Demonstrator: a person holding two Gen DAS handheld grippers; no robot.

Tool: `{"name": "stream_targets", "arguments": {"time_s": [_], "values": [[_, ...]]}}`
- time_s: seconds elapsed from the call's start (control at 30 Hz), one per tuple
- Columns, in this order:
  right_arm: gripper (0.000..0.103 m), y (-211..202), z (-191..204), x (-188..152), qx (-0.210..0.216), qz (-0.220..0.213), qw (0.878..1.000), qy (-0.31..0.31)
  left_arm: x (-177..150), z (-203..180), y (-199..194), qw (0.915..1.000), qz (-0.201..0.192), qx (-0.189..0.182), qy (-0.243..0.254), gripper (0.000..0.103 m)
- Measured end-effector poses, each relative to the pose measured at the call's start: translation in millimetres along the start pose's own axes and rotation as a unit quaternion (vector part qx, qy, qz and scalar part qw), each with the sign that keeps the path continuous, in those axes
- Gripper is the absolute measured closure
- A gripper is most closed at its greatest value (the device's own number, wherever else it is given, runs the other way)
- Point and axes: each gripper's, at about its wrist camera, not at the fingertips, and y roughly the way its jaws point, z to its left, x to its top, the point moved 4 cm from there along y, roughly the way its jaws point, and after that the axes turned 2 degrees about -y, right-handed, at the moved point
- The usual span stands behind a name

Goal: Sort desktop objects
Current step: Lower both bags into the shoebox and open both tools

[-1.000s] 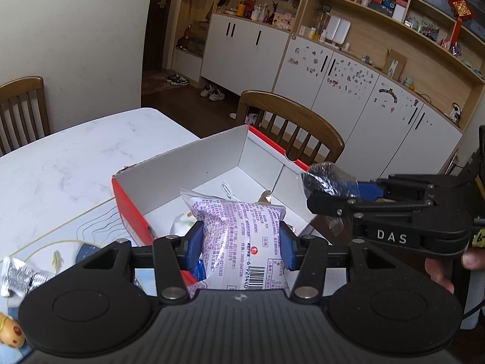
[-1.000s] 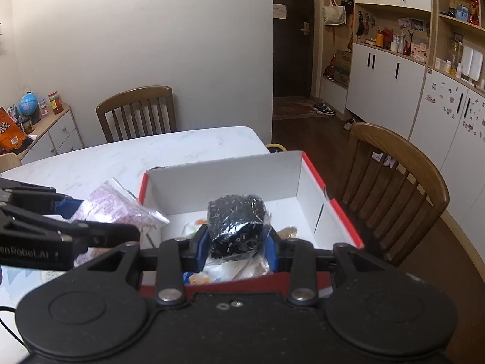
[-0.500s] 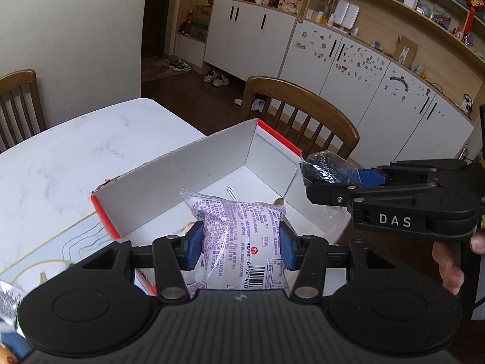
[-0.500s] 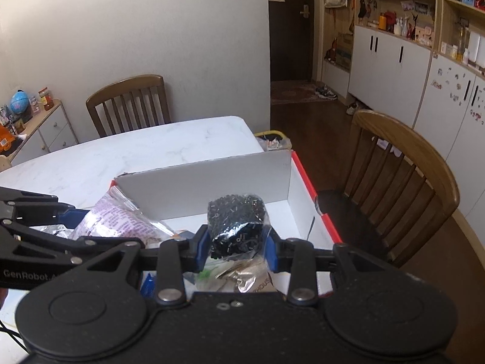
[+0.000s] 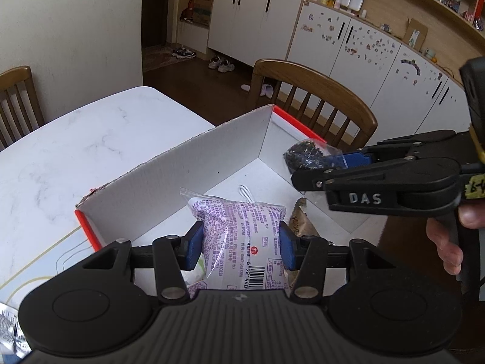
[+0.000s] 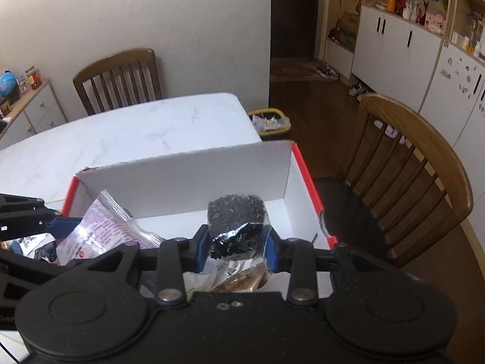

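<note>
My left gripper is shut on a purple-printed snack packet and holds it over the near end of a white cardboard box with red edges. My right gripper is shut on a clear bag of small black pieces and holds it over the same box. The right gripper also shows in the left wrist view, to the right above the box's right wall. The left gripper's packet shows in the right wrist view. A brown packet and a white cable lie inside the box.
The box stands on a white marble table beside a patterned mat. Wooden chairs stand at the right and far side. A yellow waste bin sits on the floor beyond the table corner.
Both grippers have moved forward and over the box, each still holding its packet. The box now fills more of both views.
</note>
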Motion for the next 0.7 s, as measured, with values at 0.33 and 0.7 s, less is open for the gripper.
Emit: {"name": "stream_targets", "arguments": {"time_s": [0.33, 0.7], "values": [[0.068, 37.2, -10.2, 2.8, -0.001, 0.050, 0.999, -0.003, 0.3, 9.0, 26.7, 0.9995, 0.030, 0.004, -0.001, 0.054], [0.067, 63.0, -12.5, 0.9, 0.011, 0.090, 0.996, -0.015, -0.5, 15.3, 46.3, 0.9987, 0.049, 0.011, -0.005, 0.054]]}}
